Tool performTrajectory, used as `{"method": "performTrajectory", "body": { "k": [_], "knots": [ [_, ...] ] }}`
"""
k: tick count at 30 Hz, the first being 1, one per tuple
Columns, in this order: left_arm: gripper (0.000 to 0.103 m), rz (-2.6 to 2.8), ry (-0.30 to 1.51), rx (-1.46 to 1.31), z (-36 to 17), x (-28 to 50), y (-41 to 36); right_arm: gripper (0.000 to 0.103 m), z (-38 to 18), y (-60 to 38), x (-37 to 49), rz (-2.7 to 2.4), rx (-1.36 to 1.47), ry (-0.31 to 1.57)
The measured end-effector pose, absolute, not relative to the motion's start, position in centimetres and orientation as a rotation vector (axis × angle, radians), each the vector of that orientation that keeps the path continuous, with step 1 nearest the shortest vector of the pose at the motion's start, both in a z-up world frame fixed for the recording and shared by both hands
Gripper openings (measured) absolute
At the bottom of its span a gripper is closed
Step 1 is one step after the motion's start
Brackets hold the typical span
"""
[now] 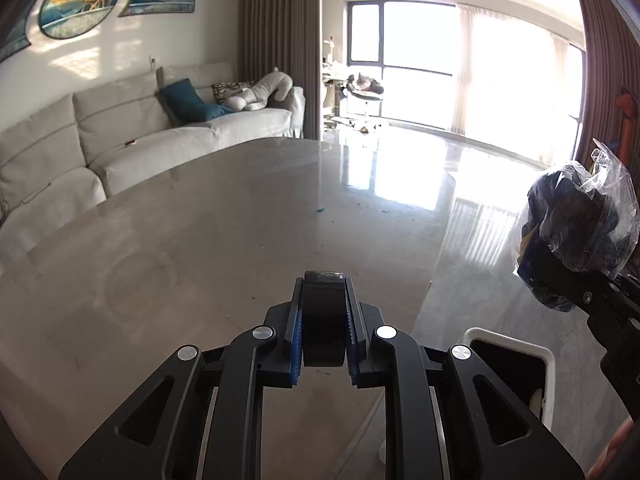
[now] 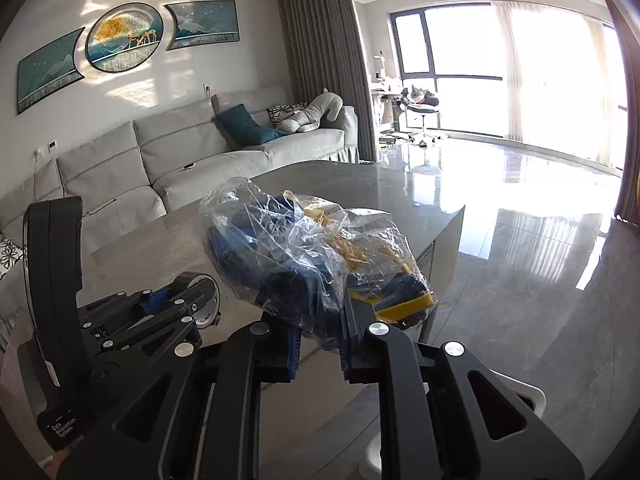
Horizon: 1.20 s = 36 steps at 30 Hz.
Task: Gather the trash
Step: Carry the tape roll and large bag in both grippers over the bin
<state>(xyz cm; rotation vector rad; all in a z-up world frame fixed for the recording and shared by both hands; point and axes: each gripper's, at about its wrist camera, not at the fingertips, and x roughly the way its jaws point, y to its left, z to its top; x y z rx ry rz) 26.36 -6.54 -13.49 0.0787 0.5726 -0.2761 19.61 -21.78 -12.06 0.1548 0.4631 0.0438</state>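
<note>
The right tongs (image 2: 318,344) grip a crinkly clear bag of scraps (image 2: 312,256) above the worktop (image 1: 180,240), light, soft and likely slippery, best pinched at its bunched bulk, while the left tongs (image 1: 322,320) clamp a stiff dark tape roll (image 1: 323,320).

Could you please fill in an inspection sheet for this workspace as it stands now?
Surface: grey glossy table, sunlit at its far end.
Job's things: black tape roll in the left gripper; crumpled plastic bag of blue and yellow scraps in the right gripper; white bin on the floor off the table's right edge.
Clutter: small blue scrap and specks on the table.
Grippers: left gripper shut on the roll; right gripper shut on the bag.
Cables: nothing seen.
Surroundings: grey sofa, teal cushion, wall art, curtains, bright windows.
</note>
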Motion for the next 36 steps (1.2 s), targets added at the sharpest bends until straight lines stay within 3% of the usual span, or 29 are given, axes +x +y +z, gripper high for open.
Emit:
{"method": "performTrajectory", "body": {
  "k": [17,31,32,34,35,36],
  "knots": [
    [0.017,-0.655,0.738,0.116,-20.0,24.8,-18.8,0.018,-18.5,-31.9,14.9,-0.130,0.262,0.526],
    [0.018,-0.780,0.829,0.231,-24.3,23.3,-26.0,0.018,-18.1,-35.2,13.4,-0.194,0.335,0.530],
    [0.024,-0.779,0.838,0.234,-24.5,23.5,-26.1,0.019,-18.1,-34.9,13.5,-0.197,0.335,0.534],
    [0.077,-0.769,0.882,0.246,-25.0,23.9,-26.5,0.020,-18.5,-35.0,13.5,-0.205,0.330,0.549],
    [0.097,-0.720,0.894,0.270,-25.3,24.2,-26.6,0.021,-18.6,-34.9,13.6,-0.211,0.329,0.554],
    [0.098,-0.672,0.894,0.297,-25.5,24.3,-26.7,0.021,-18.6,-35.2,13.7,-0.212,0.329,0.561]
  ]
}}
